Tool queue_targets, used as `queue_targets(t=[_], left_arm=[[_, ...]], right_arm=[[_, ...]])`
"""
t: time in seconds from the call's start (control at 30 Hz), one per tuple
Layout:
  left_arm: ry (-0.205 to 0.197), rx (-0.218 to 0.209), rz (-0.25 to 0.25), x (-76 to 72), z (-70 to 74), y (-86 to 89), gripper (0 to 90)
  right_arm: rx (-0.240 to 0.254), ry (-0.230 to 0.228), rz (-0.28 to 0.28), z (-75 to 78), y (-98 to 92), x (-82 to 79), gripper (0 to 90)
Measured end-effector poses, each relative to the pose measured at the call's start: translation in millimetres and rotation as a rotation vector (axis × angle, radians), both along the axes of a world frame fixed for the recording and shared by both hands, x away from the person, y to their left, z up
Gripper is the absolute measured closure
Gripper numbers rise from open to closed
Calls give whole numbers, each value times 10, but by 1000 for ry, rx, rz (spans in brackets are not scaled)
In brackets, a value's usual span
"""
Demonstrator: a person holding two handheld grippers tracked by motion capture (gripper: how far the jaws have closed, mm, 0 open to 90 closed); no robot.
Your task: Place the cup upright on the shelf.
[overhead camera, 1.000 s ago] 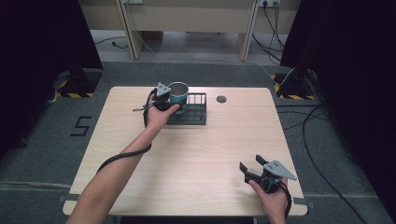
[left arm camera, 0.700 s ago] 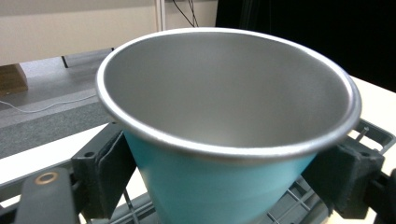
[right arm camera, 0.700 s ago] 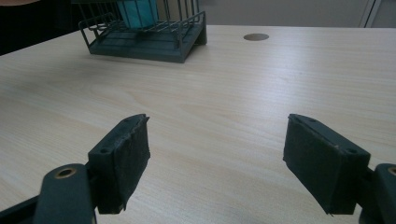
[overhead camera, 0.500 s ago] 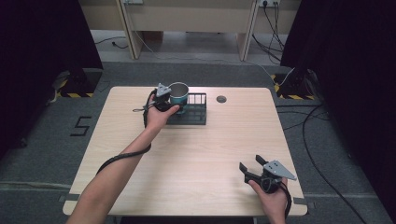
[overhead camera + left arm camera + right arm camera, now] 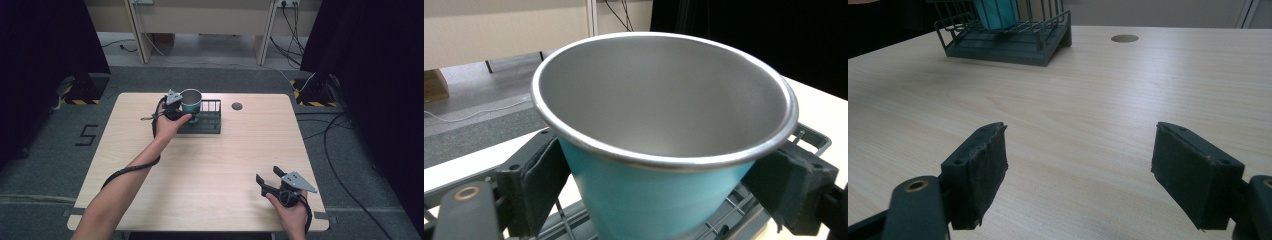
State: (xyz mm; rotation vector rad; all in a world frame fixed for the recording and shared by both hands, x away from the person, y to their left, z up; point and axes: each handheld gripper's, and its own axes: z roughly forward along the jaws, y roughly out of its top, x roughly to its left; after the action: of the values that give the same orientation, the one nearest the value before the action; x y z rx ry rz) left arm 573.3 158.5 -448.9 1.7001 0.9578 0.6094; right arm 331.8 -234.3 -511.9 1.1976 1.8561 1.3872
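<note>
Fingers (image 5: 541, 187) of the left gripper (image 5: 176, 103) are clamped on either side of the teal metal cup with the bare steel rim and inside (image 5: 664, 135), pads pressed flat to its tapered wall just under the lip. In the left gripper view the cup stands upright between them, its foot down among the wires of the dark wire rack (image 5: 809, 137). From the high view, that cup (image 5: 191, 101) sits at the left end of the rack (image 5: 212, 117), which rests at the far middle of the pale wooden tabletop (image 5: 210, 165), a small round dark hole (image 5: 237, 106) just to its right.

Over at the near right corner, the right gripper (image 5: 270, 179) has its fingers (image 5: 980, 172) spread wide with nothing between them, hovering low over bare wood and well apart from the rack, pointing toward it.

Against the frames from a second and half a second back: no change. The left gripper holds the same grip in the same spot, the right one has not shifted.
</note>
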Motion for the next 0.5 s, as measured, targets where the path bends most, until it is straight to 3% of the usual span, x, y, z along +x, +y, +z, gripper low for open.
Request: queue_targets(t=[0.5], left_arm=[[-18,-10,0,-110,16,62,142]], right_arm=[[-5,3,2,0,6,2,229]])
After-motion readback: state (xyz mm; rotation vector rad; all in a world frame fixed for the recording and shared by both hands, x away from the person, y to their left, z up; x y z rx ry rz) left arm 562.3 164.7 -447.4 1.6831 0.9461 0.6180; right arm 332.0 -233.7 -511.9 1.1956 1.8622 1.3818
